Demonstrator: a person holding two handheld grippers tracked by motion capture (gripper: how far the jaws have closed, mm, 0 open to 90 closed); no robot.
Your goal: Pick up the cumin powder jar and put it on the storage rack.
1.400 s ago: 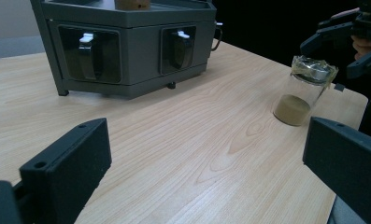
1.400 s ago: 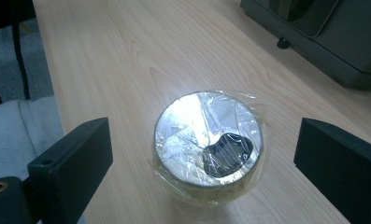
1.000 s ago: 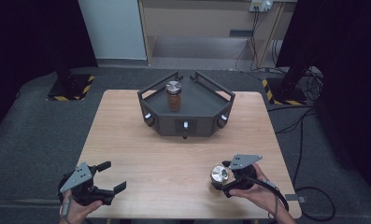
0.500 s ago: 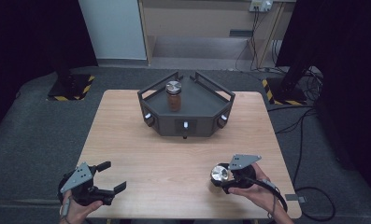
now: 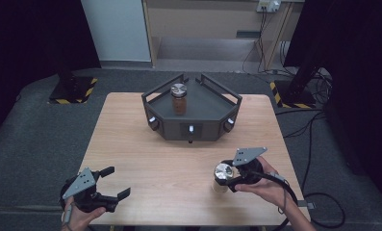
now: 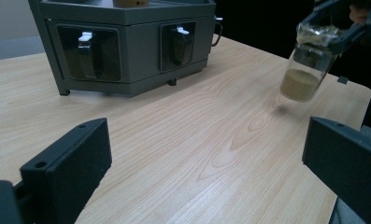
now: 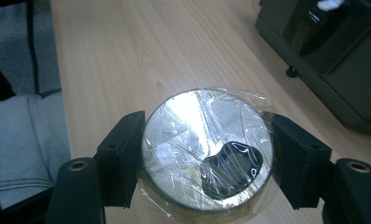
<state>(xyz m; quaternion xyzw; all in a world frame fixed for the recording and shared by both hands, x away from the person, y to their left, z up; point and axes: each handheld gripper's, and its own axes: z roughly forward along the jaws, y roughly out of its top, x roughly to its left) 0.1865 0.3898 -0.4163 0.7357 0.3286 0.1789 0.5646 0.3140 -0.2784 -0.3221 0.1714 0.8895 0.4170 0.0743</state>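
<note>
A glass jar [image 5: 219, 186] with a silver lid under clear film [image 7: 206, 140] holds a tan powder [image 6: 301, 85]. My right gripper [image 5: 223, 174] is shut on the lid's rim, one black jaw on each side. The jar hangs slightly tilted a little above the wooden table [image 5: 179, 163] at the near right, with its shadow below it. My left gripper [image 5: 117, 181] stands open with nothing between its jaws, low at the table's near left corner. In the left gripper view the left gripper [image 6: 209, 140] faces the table, and the right gripper [image 6: 330, 30] holds the jar [image 6: 309, 65] at the upper right.
A dark grey six-sided stand [image 5: 191, 126] sits at the middle back of the table, with rails on top and clips on its faces [image 6: 87, 51]. A second jar [image 5: 179, 99] with brown contents stands on it. The stand's corner [image 7: 332, 56] lies just beyond the held jar.
My right gripper has risen a little with the jar, which has left the table top. The left gripper has kept still.
</note>
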